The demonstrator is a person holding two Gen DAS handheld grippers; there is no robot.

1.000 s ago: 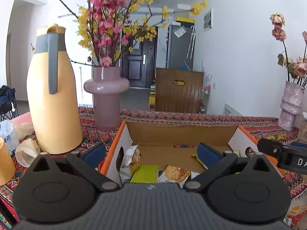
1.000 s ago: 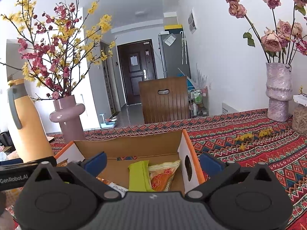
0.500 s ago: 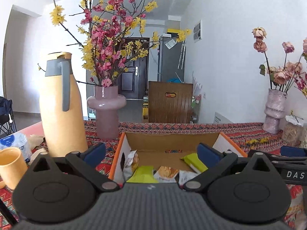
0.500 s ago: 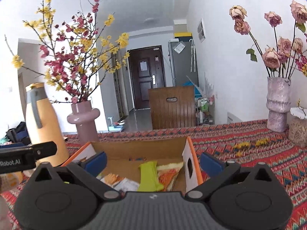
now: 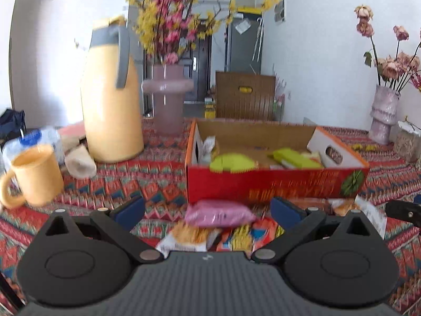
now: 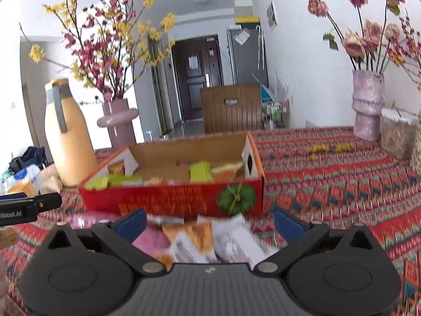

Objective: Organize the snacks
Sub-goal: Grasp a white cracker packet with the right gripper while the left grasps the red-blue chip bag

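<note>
thermos (image 5: pixel 111 97) and mug (image 5: pixel 35 173) beside box (image 5: pixel 273 184)

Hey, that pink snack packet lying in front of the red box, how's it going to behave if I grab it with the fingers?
The pink snack packet looks puffy and rounded, so it is probably light and air-filled. Its wrapper seems soft, so it would likely crumple and flop rather than stay stiff. It lies against other packets, so pushing it may drag those along.
</note>
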